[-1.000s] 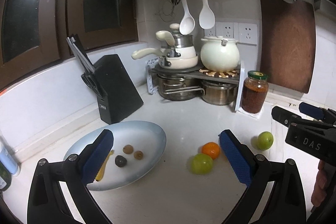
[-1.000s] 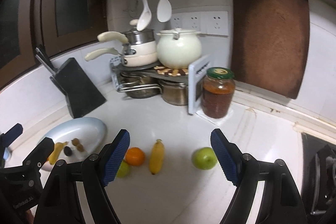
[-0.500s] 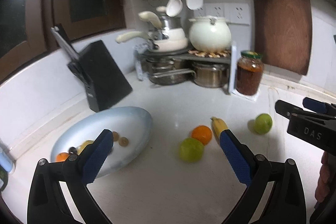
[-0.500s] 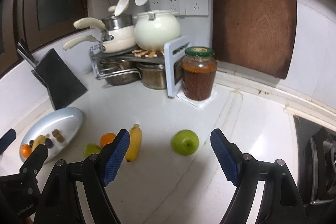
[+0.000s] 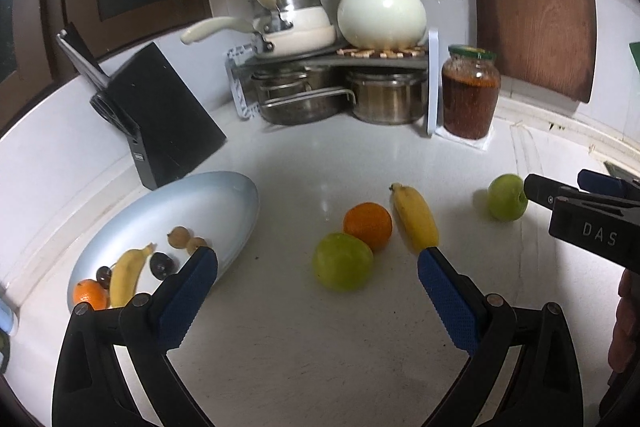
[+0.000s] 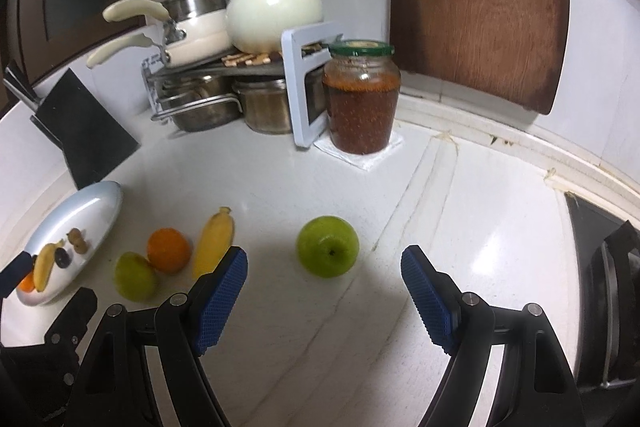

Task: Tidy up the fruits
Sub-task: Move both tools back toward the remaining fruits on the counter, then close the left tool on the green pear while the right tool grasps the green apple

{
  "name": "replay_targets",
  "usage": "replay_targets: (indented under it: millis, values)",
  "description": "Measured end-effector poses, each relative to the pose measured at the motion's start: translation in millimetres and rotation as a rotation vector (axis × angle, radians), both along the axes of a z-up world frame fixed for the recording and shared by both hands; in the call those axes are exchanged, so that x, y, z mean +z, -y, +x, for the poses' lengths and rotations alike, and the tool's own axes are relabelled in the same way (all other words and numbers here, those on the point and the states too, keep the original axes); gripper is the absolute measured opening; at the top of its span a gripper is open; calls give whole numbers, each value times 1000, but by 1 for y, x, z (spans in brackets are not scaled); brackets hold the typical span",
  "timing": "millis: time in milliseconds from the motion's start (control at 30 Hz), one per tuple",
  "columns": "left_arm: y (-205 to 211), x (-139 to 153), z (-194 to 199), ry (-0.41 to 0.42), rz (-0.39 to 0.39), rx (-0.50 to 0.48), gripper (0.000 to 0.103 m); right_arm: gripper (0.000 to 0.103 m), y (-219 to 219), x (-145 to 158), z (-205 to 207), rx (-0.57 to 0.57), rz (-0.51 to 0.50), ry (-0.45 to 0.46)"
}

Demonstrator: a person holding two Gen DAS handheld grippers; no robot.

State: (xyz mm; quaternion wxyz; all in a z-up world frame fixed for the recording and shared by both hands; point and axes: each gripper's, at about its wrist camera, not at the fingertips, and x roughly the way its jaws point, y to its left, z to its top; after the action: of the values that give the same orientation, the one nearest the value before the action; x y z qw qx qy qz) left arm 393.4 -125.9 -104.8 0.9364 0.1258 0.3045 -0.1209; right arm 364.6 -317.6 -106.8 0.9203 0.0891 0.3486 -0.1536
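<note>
Our right hand-held gripper (image 6: 322, 269) hangs wide and empty over the desk (image 6: 460, 219), its blue pads framing the lone green apple (image 6: 327, 246) just ahead of them. Our left hand-held gripper (image 5: 316, 269) is equally wide and holds nothing; between its pads lie a second green apple (image 5: 342, 261), touching an orange (image 5: 368, 226), with a banana (image 5: 414, 217) just beside. To the left sits the oval plate (image 5: 224, 195), already carrying a small banana, an orange and some dark and brown small fruit. We judge the lone apple the likely next pick: we should centre it between the pads, come down low around its widest part, and close gently so it cannot roll away.
</note>
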Motion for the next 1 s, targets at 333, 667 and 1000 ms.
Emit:
replay_targets:
  millis: [333, 667, 1000]
  values:
    - [11, -22, 23, -68, 33, -28, 93, 80, 13, -23, 22, 7, 25, -53]
    - [20, -37, 42, -112, 54, -34, 88, 80, 20, -38, 42, 6, 59, -87]
    - [24, -49, 57, -154, 64, -28, 72, 78, 22, -50, 56, 23, 72, -111]
